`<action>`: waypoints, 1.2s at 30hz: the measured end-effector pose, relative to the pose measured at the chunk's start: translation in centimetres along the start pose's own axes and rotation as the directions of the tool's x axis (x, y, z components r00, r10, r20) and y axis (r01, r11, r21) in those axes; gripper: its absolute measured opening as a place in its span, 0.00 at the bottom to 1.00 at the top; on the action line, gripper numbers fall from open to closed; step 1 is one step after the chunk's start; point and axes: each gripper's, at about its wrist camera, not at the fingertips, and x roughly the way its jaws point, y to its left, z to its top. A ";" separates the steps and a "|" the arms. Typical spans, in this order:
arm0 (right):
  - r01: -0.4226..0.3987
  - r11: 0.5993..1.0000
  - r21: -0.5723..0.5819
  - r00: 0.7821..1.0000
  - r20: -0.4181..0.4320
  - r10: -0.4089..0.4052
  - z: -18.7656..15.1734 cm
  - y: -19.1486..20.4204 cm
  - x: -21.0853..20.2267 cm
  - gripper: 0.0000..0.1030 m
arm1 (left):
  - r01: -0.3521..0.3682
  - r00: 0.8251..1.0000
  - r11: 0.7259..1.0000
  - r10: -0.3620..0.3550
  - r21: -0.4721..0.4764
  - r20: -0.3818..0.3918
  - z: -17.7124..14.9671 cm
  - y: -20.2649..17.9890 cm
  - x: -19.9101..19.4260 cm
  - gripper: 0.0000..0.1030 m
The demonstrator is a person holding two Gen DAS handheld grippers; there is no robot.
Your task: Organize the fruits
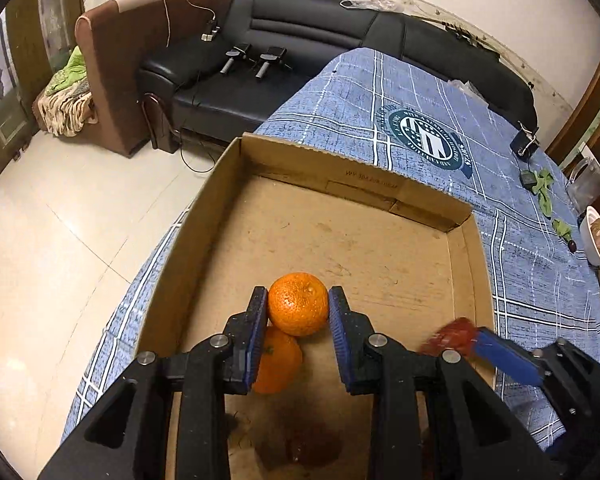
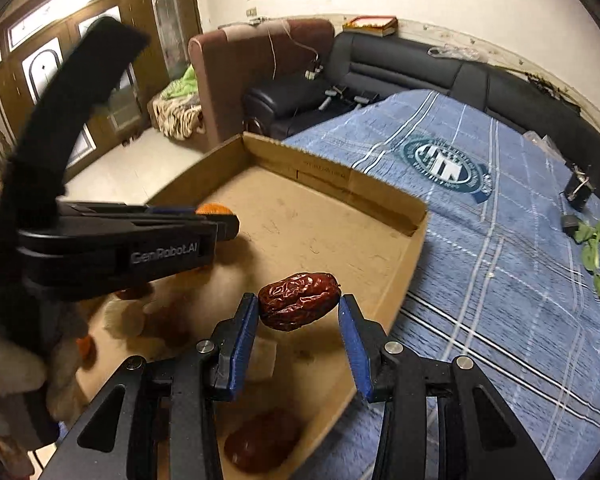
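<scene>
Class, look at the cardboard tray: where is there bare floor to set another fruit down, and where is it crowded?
Free: the tray floor toward its far wall and far right corner. Crowded: the near end, where the left claw grips an orange above a second orange, and the right claw carries a red date.

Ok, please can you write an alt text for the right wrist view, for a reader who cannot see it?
The right gripper holds a wrinkled dark red date between its blue pads above a shallow cardboard box that stands on a blue checked cloth. At the left, the left gripper reaches into the box with an orange.
</scene>
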 end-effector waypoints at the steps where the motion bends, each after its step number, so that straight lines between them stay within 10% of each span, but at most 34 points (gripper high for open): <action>1: 0.004 1.000 -0.001 1.000 -0.006 -0.004 -0.1 0.0 0.4 0.45 | 0.015 1.000 1.000 -0.015 -0.002 -0.008 0.1 0.0 0.2 0.29; 20: -0.003 1.000 0.003 0.998 0.064 0.002 -1.1 0.0 -3.1 0.46 | 0.059 0.989 0.997 -0.052 -0.044 0.141 -1.3 0.0 -5.7 0.50; 25: 0.008 0.998 0.066 0.993 0.114 -0.015 -3.6 -2.3 -7.4 0.46 | -0.040 0.953 0.999 0.038 -0.002 0.299 -4.1 -2.6 -11.2 0.66; 31: 0.047 0.983 0.177 0.984 0.161 -0.076 -7.7 -5.9 -12.1 0.46 | -0.134 0.873 0.991 0.131 -0.028 0.470 -9.0 -7.0 -16.1 0.95; 36: 0.113 0.963 0.245 0.969 0.187 -0.162 -11.7 -8.4 -15.9 0.46 | -0.115 0.863 0.993 0.105 -0.010 0.494 -12.7 -11.2 -17.2 0.98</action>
